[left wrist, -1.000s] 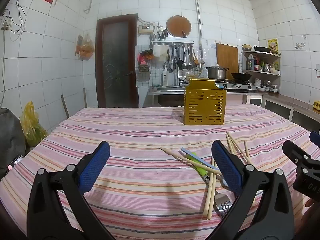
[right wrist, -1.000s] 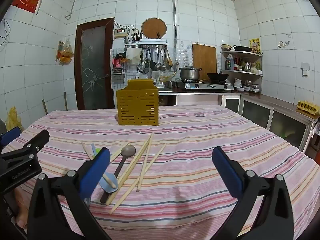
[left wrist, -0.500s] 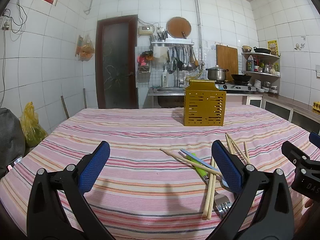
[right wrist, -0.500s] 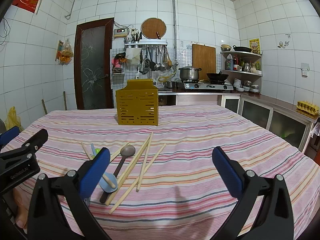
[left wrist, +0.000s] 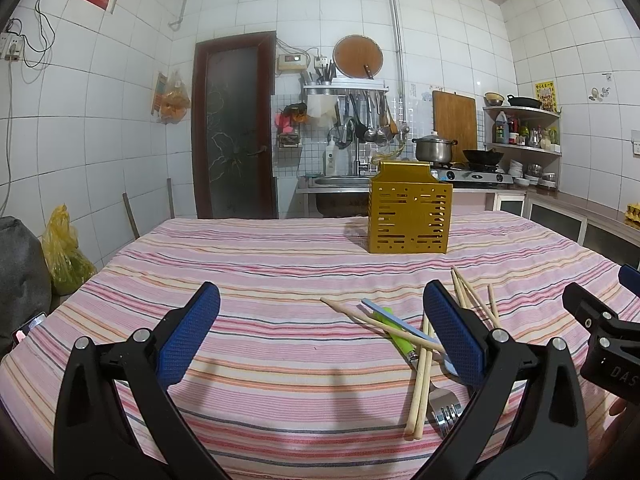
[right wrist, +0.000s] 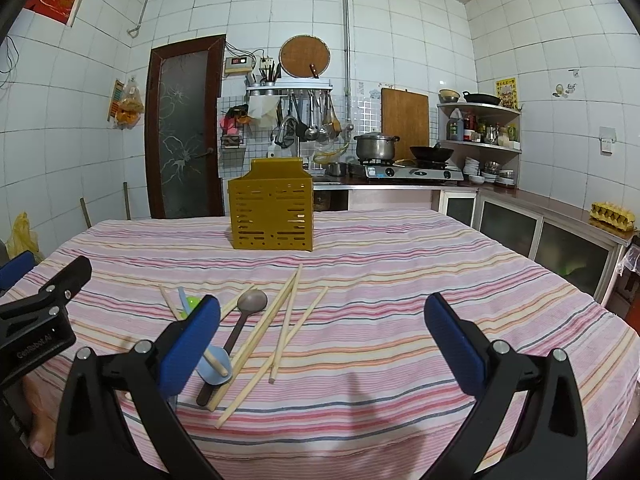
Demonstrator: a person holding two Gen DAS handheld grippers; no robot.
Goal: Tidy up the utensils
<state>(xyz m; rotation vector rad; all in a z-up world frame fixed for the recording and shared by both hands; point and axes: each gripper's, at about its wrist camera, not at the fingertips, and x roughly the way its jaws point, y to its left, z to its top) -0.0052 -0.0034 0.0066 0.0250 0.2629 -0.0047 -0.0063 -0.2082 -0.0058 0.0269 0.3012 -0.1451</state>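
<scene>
Fingers on both grippers spread wide, gripping nothing. Pale wooden chopsticks, brown long-handled spoon and green-handled fork crisscrossed on striped tabletop, well short of slotted yellow metal caddy. Easy to snag two at once.

A home kitchen. White tiled walls enclose a gas stove carrying a steel pot and a wok. Ladles hang from a wall rack above a sink; a cutting board leans nearby. A corner shelf holds bottles, and a striped cloth covers the table.
</scene>
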